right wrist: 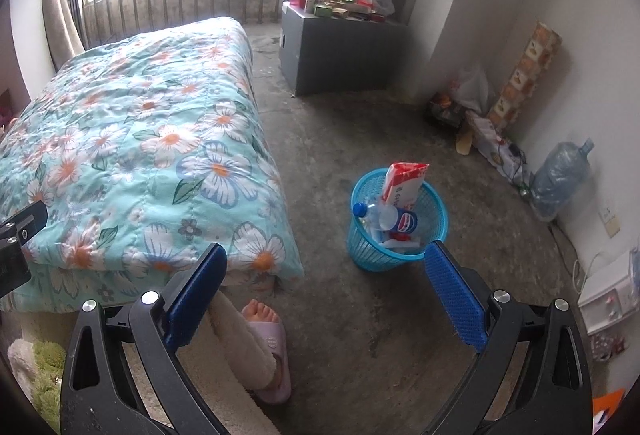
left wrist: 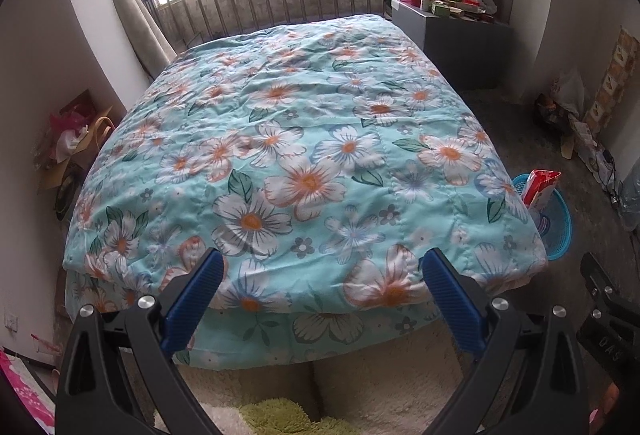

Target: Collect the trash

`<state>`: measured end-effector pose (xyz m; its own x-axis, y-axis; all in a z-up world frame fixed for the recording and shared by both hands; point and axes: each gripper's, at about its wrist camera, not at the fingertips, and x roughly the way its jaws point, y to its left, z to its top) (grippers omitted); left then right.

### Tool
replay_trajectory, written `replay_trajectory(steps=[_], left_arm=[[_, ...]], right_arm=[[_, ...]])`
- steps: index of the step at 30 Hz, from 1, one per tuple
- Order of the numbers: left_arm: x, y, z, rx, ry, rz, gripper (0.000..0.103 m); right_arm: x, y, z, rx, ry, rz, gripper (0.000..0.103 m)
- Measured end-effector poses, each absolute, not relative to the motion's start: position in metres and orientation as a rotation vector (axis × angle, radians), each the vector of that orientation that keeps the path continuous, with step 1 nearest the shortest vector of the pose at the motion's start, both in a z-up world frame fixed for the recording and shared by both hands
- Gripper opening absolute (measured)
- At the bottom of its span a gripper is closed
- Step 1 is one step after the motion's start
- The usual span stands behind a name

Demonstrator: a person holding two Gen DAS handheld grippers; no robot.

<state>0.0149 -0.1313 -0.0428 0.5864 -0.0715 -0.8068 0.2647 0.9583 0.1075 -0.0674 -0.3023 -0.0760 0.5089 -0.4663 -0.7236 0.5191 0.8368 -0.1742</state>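
A blue plastic trash basket (right wrist: pixel 400 231) stands on the concrete floor right of the bed. It holds a red-and-white carton (right wrist: pixel 404 183), a clear bottle with a blue cap (right wrist: pixel 374 213) and other trash. The basket also shows in the left wrist view (left wrist: pixel 556 223), partly hidden behind the quilt corner. My right gripper (right wrist: pixel 326 259) is open and empty, above the floor just left of the basket. My left gripper (left wrist: pixel 322 263) is open and empty over the foot of the bed.
A bed with a floral turquoise quilt (left wrist: pixel 300 139) fills the left. A grey cabinet (right wrist: pixel 336 51) with clutter stands at the back. A water jug (right wrist: pixel 560 175) and bags lie along the right wall. My slippered foot (right wrist: pixel 268 339) is on the floor.
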Motion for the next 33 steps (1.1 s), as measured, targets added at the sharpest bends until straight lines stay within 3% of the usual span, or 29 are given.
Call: replay_trajectory(steps=[33], left_arm=[[0.016,-0.114,-0.034,0.183,0.919,-0.183,0.098]], right_arm=[[-0.074,-0.296,-0.057,0.09,0.801,-0.615,0.095]])
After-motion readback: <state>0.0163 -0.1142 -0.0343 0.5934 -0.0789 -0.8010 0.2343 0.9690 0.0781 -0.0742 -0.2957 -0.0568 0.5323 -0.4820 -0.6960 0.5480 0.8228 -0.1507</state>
